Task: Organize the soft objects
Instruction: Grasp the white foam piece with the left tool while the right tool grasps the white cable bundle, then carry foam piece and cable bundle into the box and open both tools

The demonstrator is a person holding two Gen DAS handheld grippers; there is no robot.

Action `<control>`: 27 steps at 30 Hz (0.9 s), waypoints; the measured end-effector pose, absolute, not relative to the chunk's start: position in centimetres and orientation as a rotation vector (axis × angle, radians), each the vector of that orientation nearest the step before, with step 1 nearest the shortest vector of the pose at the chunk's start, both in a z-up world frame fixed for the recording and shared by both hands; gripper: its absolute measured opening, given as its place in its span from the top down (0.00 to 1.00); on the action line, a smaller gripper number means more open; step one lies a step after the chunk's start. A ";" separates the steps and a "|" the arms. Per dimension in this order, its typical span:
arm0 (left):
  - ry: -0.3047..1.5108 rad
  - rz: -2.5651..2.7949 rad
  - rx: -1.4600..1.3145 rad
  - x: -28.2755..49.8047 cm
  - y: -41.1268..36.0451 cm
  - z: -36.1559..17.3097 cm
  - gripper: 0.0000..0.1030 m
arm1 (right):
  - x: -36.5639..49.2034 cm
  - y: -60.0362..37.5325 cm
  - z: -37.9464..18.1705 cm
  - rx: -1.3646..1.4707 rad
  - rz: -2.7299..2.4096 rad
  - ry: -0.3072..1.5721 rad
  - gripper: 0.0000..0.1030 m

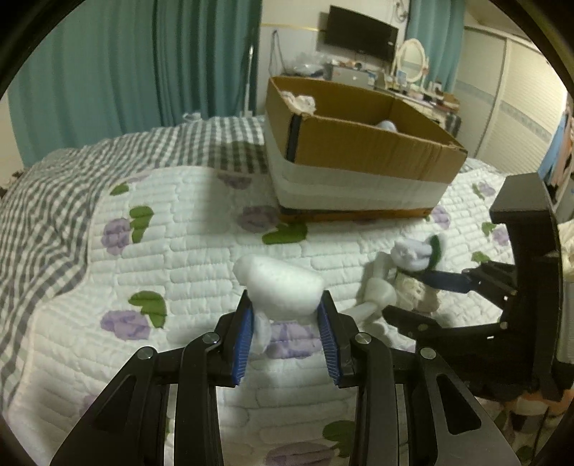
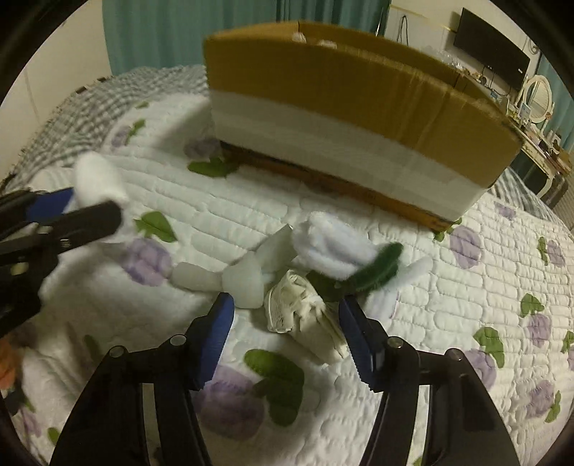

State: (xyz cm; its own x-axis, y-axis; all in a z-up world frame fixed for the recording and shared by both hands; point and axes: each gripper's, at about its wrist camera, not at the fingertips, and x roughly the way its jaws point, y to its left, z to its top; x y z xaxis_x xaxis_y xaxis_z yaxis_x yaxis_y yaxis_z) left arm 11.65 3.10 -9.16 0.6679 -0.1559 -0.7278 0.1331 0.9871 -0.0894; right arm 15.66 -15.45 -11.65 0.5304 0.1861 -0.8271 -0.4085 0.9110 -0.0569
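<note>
My left gripper (image 1: 285, 308) is shut on a white fluffy soft object (image 1: 281, 286) and holds it above the quilted bed; it also shows at the left of the right wrist view (image 2: 95, 179). My right gripper (image 2: 285, 312) is open, its jaws on either side of a crumpled cream cloth (image 2: 305, 315) lying on the quilt. Just beyond it lie a white and pale-blue plush with a green part (image 2: 340, 251) and white air-pillow packaging (image 2: 244, 279). The open cardboard box (image 1: 358, 150) stands on the bed behind them, with soft white items inside.
The bed carries a white quilt with purple flowers (image 1: 161, 251) and a grey checked blanket (image 1: 53, 200) at the left. Teal curtains (image 1: 143, 64), a wall TV (image 1: 358, 32) and a cluttered dresser with mirror (image 1: 412, 61) are behind the box.
</note>
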 end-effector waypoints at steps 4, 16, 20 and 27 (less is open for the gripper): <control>0.831 -0.158 -0.031 11.8 3.3 -9.4 0.68 | 15.9 -16.0 -11.8 -0.222 0.368 0.957 0.48; 0.806 -0.172 -0.024 10.0 2.6 -8.3 0.68 | 12.4 -18.8 -8.8 -0.123 0.360 0.872 0.76; 0.780 -0.172 0.015 8.7 1.5 -7.2 0.68 | 10.2 -19.4 -6.7 -0.122 0.362 0.819 0.76; 0.709 -0.133 0.021 6.9 0.8 -3.8 0.68 | 7.2 -20.0 -1.5 -0.131 0.328 0.706 0.76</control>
State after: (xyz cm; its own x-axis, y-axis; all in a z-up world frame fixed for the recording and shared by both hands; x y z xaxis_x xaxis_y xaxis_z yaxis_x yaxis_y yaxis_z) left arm 6.88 0.80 -3.84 0.7508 -0.1148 -0.6504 0.1293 0.9913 -0.0256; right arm 7.24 -20.02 -1.46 0.7124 0.2512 -0.6553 -0.3387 0.9409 -0.0076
